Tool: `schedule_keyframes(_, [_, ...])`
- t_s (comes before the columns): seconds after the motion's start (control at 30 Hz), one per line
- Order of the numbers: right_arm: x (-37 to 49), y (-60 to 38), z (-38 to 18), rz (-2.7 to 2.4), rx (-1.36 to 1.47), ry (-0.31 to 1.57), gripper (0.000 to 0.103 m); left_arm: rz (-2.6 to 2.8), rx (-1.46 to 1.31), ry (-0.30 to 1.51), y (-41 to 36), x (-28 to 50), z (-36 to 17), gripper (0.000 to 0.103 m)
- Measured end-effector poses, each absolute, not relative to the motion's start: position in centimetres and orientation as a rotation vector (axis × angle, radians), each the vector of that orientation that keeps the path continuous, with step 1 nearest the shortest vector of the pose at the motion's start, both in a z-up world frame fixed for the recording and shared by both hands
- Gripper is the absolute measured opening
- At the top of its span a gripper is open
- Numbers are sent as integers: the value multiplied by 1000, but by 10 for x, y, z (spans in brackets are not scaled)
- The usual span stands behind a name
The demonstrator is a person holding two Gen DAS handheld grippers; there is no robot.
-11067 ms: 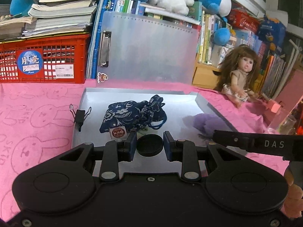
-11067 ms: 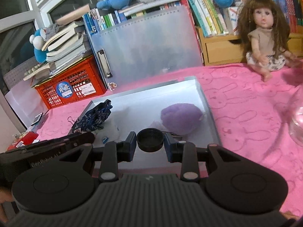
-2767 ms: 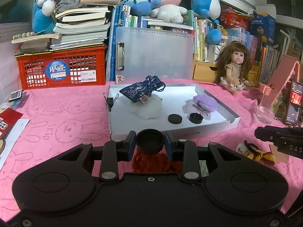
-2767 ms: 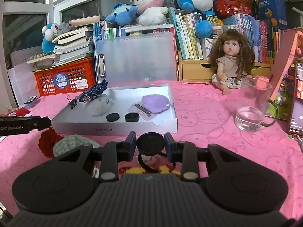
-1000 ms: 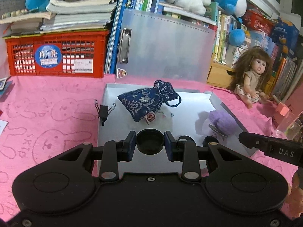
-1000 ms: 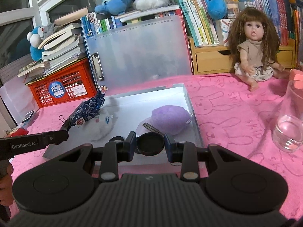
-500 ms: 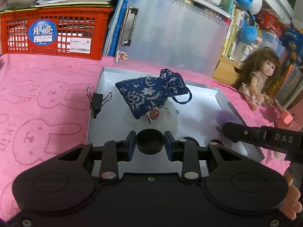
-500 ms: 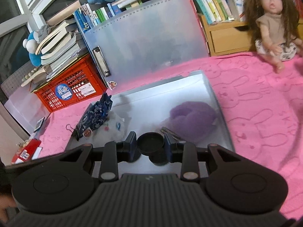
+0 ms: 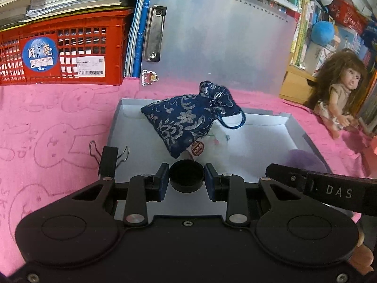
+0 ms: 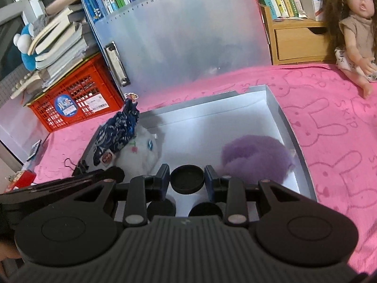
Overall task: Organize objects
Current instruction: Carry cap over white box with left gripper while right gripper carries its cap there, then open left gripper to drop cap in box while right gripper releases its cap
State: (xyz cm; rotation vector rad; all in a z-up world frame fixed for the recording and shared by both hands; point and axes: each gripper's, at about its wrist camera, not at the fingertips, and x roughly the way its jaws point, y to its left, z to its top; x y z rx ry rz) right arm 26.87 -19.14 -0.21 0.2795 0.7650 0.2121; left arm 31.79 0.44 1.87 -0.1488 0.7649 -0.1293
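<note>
A shallow white box (image 10: 292, 139) lies open on pink cloth. In it, a blue floral drawstring pouch (image 9: 188, 125) leans on a white plush (image 10: 141, 153) at the left, a purple plush (image 10: 256, 158) sits at the right, and two black caps (image 10: 161, 208) lie near the front. Each gripper clamps another round black cap (image 9: 186, 176).

Cloth (image 9: 54, 122): pink, faint rabbit outlines. Box (image 10: 286, 127): grey rim, white inside. Pouch (image 9: 186, 123): navy, silver floral pattern, blue cord, red round tag. Under the pouch, plush (image 10: 141, 152): white, blue and pink marks. Right of the pouch, fluff (image 10: 255, 159): purple. Caps in both tools (image 9: 186, 179) (image 10: 187, 181): black. Left of the box, clip (image 9: 108, 156): black. Behind the box, crate (image 9: 63, 54): red, blue round sticker. Doll (image 10: 358, 28): brown hair, beige top.
</note>
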Motion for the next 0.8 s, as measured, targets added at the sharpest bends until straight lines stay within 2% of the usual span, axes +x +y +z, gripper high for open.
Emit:
schedule_keyframes(0.6, [280,-178,-16,205,220,779,37,-130,-76,766,1,319,5,31])
schedule_keyframes(0.77, [279,-177,-16,201,202,770,42,-132,-57,755,-1,316,4,31])
schedule_keyframes(0.8, [279,-176,-16,199,196,766,47,-132,-51,753,-1,315,4,31])
